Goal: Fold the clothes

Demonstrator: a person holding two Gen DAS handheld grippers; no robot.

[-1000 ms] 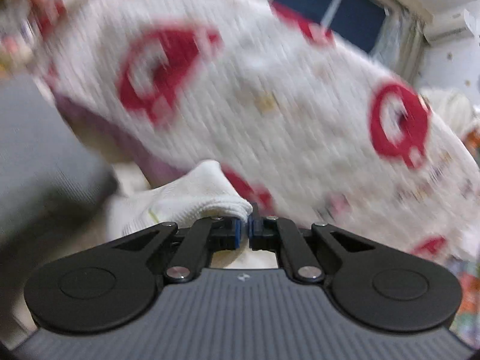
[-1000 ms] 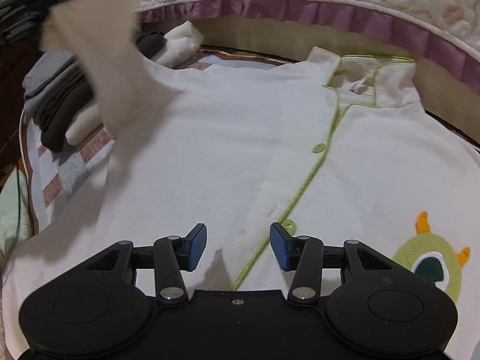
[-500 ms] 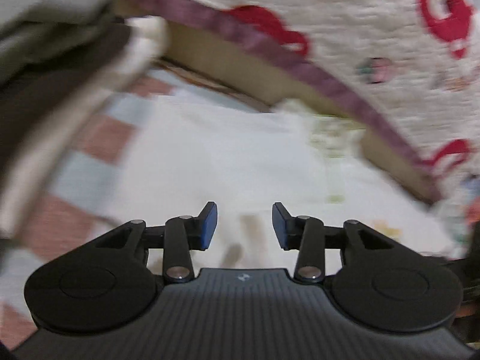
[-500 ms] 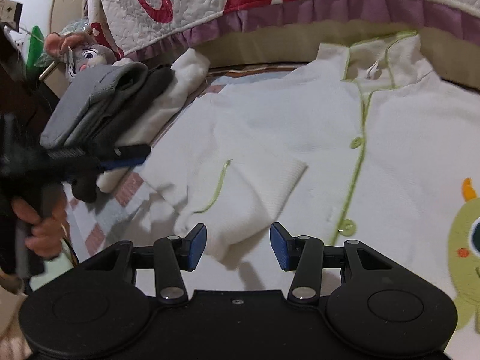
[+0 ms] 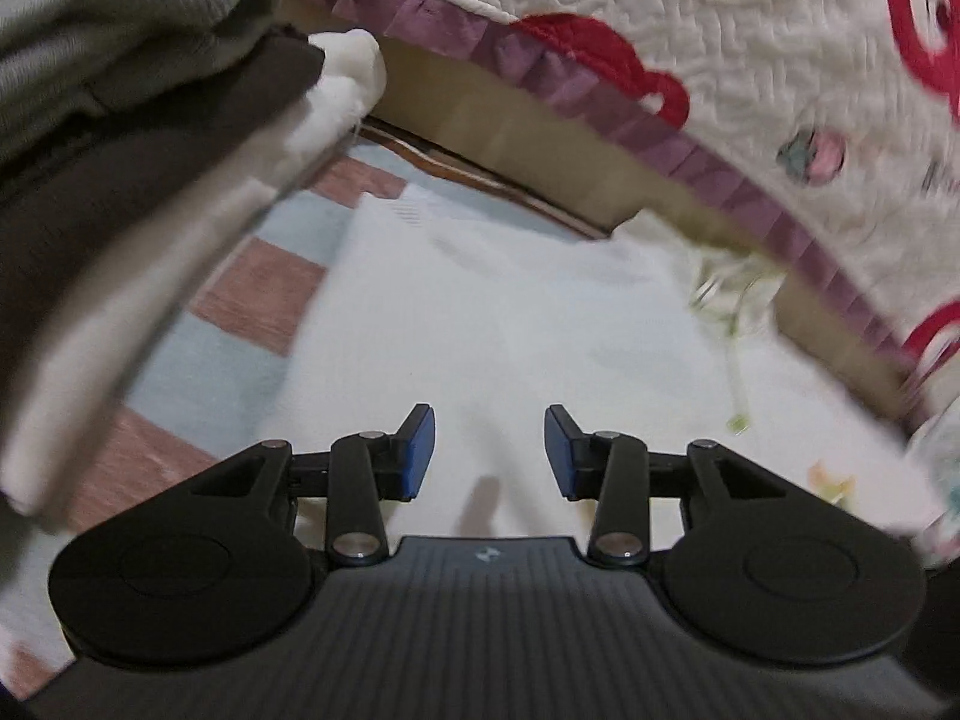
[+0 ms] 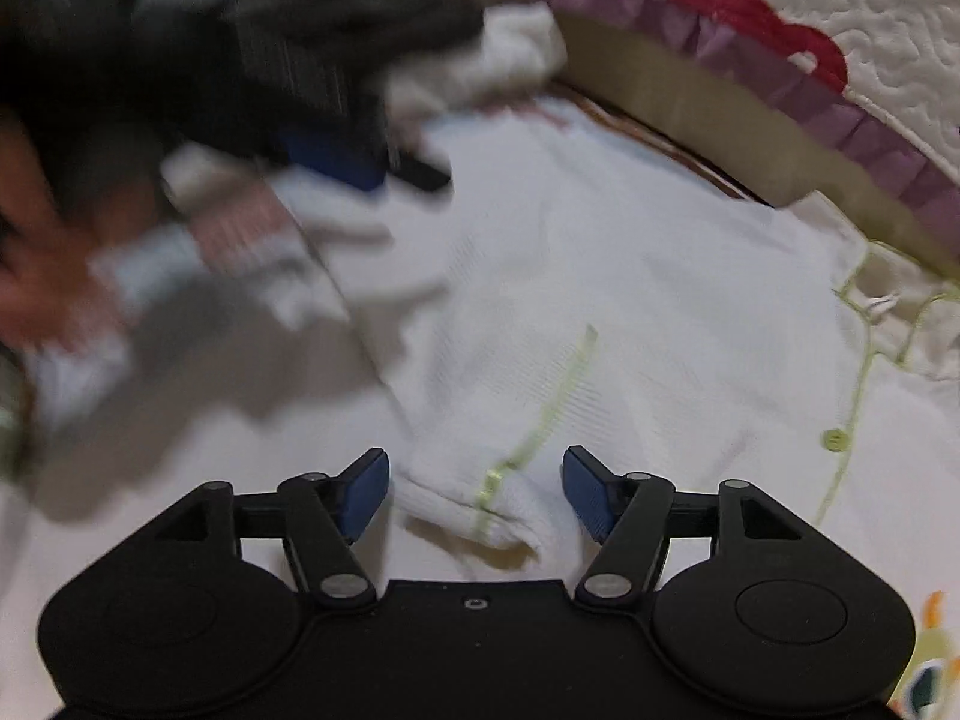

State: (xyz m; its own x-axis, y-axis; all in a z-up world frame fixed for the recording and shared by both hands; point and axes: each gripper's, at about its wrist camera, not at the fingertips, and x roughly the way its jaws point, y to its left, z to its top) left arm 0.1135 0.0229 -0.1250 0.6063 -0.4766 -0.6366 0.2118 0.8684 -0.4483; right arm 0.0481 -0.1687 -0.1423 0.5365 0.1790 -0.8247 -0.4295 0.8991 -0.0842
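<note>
A second ago my left gripper (image 5: 485,451) was pinched on the white shirt's (image 6: 630,300) sleeve, held up in the air; now that sleeve lies folded across the shirt front, and my left jaws are easing apart with nothing between them, only flat white cloth beneath. My right gripper (image 6: 475,492) has swung over to the sleeve cuff (image 6: 480,504), the end with the lime-green trim, and its jaws are spreading wider; the cuff sits between the blue pads but they do not press on it, so I hold nothing there. I judge the first sleeve fold is down, and my right side looks set to tidy or pinch that cuff before the body gets folded; the other sleeve I cannot see. The shirt lies button-side up on a checked mat (image 5: 258,282) of pink and pale blue squares. At the left stands a pile of folded clothes (image 5: 120,138), grey, dark and white. Behind the shirt a quilted cover (image 5: 750,60) with red shapes and a purple frill drapes down. A blurred hand (image 6: 36,252) shows at the left of my right view.
</note>
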